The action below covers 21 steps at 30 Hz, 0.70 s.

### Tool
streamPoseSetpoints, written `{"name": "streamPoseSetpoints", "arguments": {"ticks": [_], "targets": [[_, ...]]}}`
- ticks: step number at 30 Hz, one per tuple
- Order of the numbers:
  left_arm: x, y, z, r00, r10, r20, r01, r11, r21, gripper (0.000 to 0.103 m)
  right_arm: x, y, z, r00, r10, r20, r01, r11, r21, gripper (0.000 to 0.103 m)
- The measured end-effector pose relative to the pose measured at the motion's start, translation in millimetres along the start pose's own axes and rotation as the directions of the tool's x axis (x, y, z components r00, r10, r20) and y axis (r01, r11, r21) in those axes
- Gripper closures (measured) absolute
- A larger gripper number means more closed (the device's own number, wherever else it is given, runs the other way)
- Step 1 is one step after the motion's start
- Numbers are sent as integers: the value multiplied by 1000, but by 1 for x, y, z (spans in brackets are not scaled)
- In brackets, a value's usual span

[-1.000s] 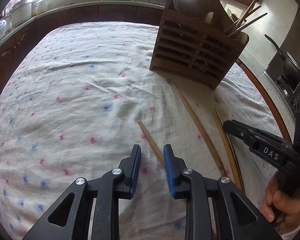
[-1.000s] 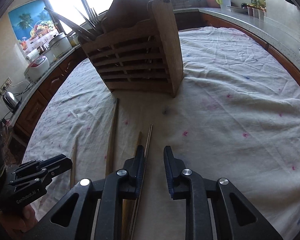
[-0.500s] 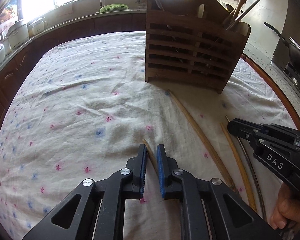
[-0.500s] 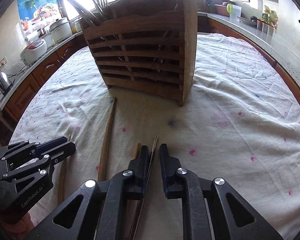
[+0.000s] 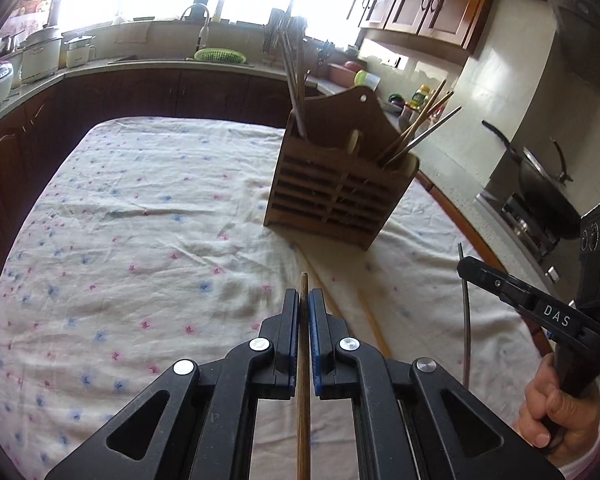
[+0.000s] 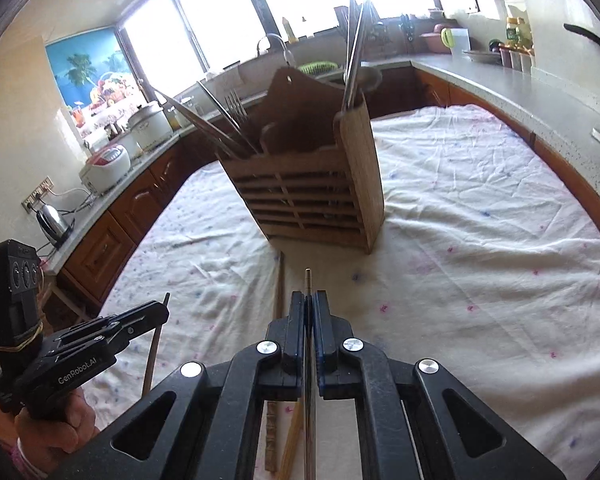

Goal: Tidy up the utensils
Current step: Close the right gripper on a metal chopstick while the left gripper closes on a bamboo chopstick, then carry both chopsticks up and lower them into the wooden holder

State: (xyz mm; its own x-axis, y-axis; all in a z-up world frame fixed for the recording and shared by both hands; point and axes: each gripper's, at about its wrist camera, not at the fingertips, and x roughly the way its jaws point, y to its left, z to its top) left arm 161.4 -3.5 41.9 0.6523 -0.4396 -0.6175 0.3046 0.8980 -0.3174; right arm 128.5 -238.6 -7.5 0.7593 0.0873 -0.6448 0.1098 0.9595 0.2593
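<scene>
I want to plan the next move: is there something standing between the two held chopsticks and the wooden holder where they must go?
Nothing visible does. The left gripper holds a wooden chopstick, the right gripper a metal chopstick. Only tablecloth lies before the wooden holder; utensils already crowd its compartments.

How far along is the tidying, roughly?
Partway. The wooden holder already has utensils standing in it. The left tool grips a wooden chopstick, and the right tool grips a metal chopstick. Two more sticks lie on the cloth.
</scene>
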Motion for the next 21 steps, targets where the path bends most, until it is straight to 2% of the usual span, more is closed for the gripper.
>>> {"name": "streamPoseSetpoints", "arguments": {"ticks": [6,10,15,21], "targets": [[-60,-2,7,991,-79,109,79,997,9,100,-59,7,20,990,21,137,-21,1000,-3,99],[-87,-3,8,984,-91,155,87,996,32,100,-89,9,33,976,30,216,-29,1000,-9,99],[-102,-3,11,978,-90,188,82,995,47,100,-110,15,46,960,36,279,-29,999,-28,99],[-99,-4,16,975,-78,208,68,996,54,100,-114,17,57,952,37,303,-26,999,-42,99]]}}
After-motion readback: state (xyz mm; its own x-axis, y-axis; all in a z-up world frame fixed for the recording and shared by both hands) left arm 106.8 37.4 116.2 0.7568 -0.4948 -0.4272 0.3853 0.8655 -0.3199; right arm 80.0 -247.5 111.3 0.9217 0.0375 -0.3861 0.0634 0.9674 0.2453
